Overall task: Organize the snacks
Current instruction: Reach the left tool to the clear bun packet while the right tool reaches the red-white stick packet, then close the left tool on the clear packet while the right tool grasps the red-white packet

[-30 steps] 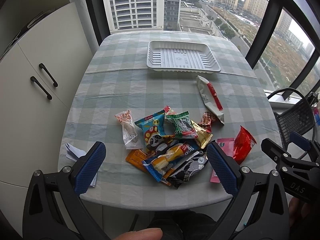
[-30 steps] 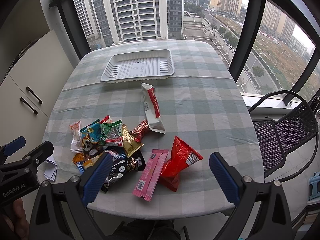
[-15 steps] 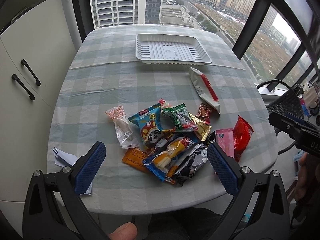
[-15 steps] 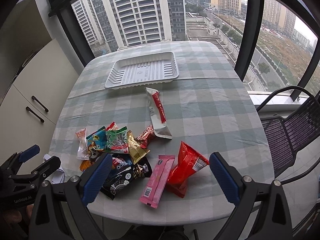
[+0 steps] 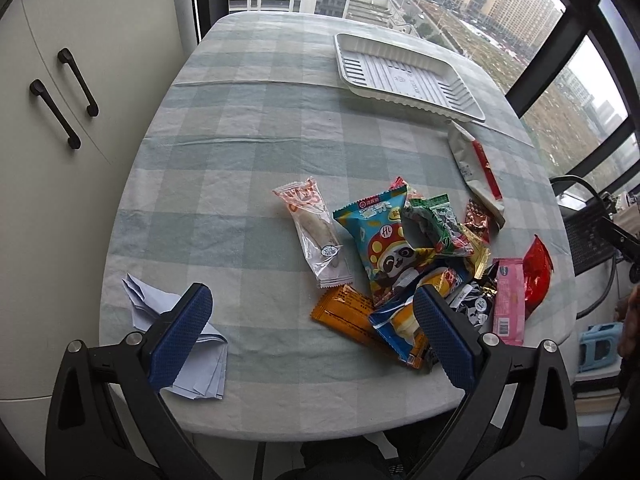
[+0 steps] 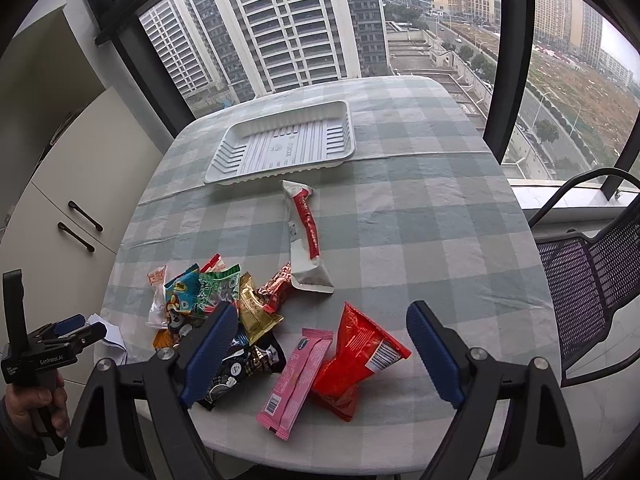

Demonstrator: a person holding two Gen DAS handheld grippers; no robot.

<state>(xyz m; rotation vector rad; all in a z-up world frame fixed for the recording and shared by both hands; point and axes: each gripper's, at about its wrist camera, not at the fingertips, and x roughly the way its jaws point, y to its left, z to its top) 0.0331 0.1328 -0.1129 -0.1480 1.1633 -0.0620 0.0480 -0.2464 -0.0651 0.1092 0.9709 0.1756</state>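
- The right claw (image 6: 318,350) is spread wide and empty, hovering over the near edge of the checked-cloth counter (image 6: 420,216).
- A crinkly red foil snack bag (image 6: 356,356) and a flat pink wrapped bar (image 6: 298,376) lie straight ahead of it, framed between its two blue pads, so the right hand is clearly the nearer one to them.
- The pink bar's long axis runs roughly away from the claw, tilted a little rightward; I judge a pinch across its narrow width would suit best.
- The shallow white ribbed plastic tray (image 6: 280,148) sits empty at the far side of the counter, well apart from the snack pile and beyond a long white-and-red sachet (image 6: 306,236) that points towards it.
- The left claw (image 5: 312,332) is likewise spread and holds nothing. From it, the main heap of snacks, a blue panda-print packet (image 5: 380,240) among them, lies forward and to the right.
- A clear-wrapped pastry (image 5: 316,232) lies just left of the panda packet, its long axis running towards the left claw, and looks like that hand's easiest reach.
- Folded white paper (image 5: 180,340) lies under the left claw's left pad, off to the heap's left.
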